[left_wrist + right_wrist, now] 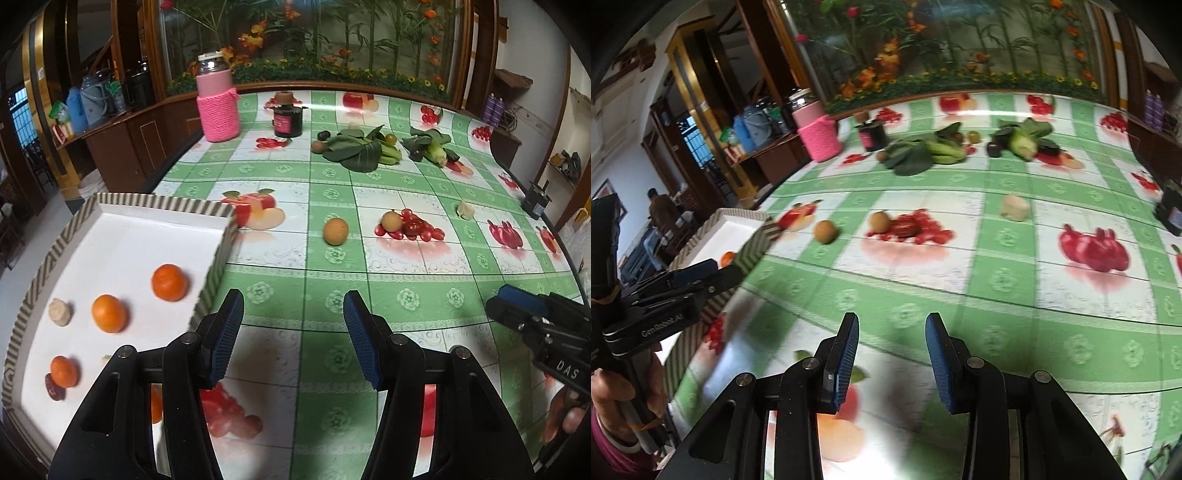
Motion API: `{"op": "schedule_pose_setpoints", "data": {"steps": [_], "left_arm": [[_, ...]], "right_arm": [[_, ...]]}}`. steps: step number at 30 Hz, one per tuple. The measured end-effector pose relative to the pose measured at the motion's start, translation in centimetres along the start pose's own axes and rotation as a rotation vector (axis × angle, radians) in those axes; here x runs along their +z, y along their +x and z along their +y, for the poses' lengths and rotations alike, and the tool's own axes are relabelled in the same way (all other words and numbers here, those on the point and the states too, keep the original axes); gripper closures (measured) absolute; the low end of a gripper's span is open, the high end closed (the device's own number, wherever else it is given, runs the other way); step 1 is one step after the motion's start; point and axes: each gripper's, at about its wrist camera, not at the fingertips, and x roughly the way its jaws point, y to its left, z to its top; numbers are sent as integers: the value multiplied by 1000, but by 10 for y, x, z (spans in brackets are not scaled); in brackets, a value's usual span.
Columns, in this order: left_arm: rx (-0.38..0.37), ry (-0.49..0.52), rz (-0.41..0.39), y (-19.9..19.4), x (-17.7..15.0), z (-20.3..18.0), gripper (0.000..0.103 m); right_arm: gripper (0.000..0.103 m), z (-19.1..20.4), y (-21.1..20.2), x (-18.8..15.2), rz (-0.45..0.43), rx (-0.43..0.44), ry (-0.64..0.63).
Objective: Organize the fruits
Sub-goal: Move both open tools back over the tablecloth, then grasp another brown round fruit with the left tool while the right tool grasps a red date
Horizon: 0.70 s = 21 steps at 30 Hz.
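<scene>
A white tray (110, 236) with a striped rim sits at the table's left end. In it lie three oranges (169, 282), a pale round piece (60, 312) and a dark red fruit (53, 389). My left gripper (293, 332) hangs open over the cloth just right of the tray, holding nothing. My right gripper (892, 350) is open and bare too, over the near table; it also shows at the left wrist view's right edge (498, 306). Two brown round fruits (335, 231) (390, 220) and a pale piece (465, 210) lie mid-table, beyond both grippers.
Leafy greens (358, 149) and more vegetables (432, 147) with small dark fruits lie at the back. A pink-sleeved bottle (218, 103) and a dark jar (287, 120) stand back left. A black box (535, 201) sits at the right edge. The cloth has printed fruit.
</scene>
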Motion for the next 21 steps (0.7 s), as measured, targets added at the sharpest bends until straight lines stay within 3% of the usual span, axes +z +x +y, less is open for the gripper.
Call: {"op": "schedule_pose_setpoints", "data": {"steps": [5,10,21], "left_arm": [[-23,4,20,15,7,-8,47],[-44,4,49,35,19,-14,47],[-40,-20,98,74,40,-16,47]], "right_arm": [[66,-14,7,13,14,-27,-4],[61,-7,31,35,34,-31,-60],[61,7,93,72,96,-97,-165]]}}
